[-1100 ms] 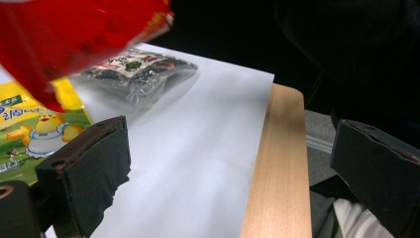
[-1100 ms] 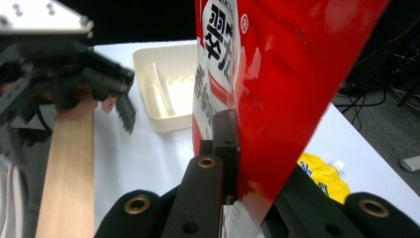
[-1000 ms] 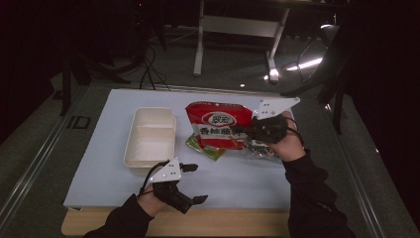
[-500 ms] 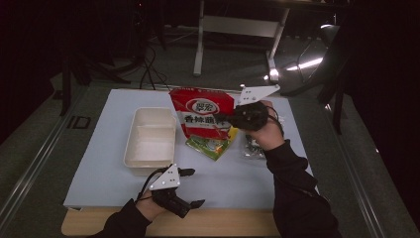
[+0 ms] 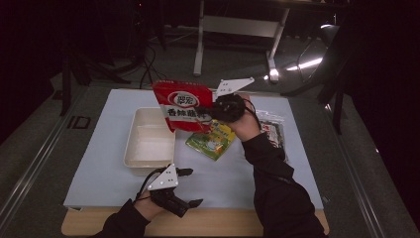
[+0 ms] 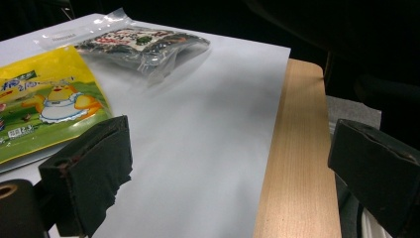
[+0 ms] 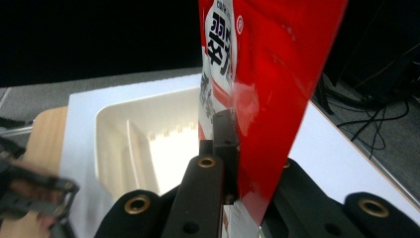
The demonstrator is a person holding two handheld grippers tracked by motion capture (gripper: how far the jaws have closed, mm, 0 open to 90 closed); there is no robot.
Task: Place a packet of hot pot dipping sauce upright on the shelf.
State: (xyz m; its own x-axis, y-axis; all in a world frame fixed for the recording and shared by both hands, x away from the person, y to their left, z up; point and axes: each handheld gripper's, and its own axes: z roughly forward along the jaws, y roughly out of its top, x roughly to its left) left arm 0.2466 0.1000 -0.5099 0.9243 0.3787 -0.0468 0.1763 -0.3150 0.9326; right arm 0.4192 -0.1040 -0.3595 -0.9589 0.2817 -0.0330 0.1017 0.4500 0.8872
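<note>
Red packet (image 5: 184, 105) now higher (right tool (image 5: 214, 113) clamped); nearer tray (image 5: 148, 141).

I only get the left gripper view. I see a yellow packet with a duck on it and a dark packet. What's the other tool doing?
Observer: The right tool is shut on a red bag and holds it up off the table.
Operator: Is there somewhere to put it?
Observer: Maybe. A cream tray sits on the table, just left of your yellow packet, right by the bag.
Operator: And where's my tool from up high?
Observer: The left tool is open near the front edge, just in front of that tray.
</note>
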